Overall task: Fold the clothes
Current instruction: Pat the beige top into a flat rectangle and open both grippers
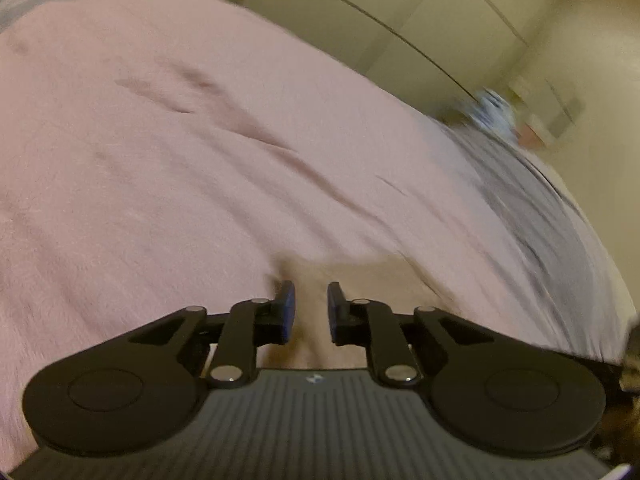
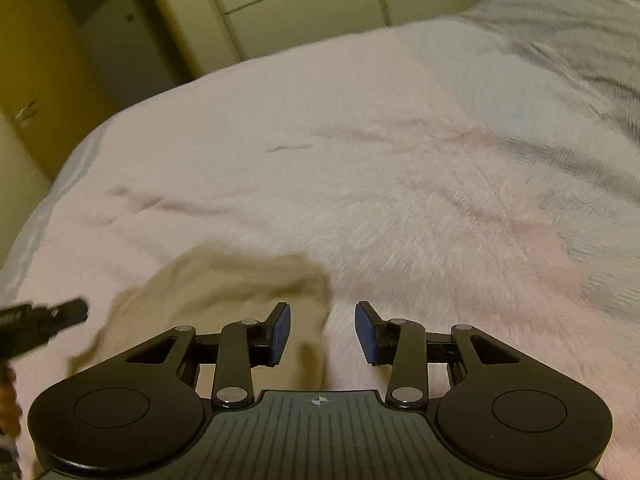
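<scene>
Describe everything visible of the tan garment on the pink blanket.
The tan garment is soft, plain beige fabric, rumpled with shadowed folds, lying on the pink blanket. In the right wrist view it spreads left of the right gripper. In the left wrist view it lies beneath the left gripper; whether the fingers pinch it is unclear. Its type is indiscernible.

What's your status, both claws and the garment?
Left claw narrow, tan garment in its gap, grip unclear. Right claw open above garment's edge. Garment crumpled on pink blanket. Nothing blocking.

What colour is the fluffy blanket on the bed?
Pale pink. The blanket shows best in the right wrist view.
</scene>
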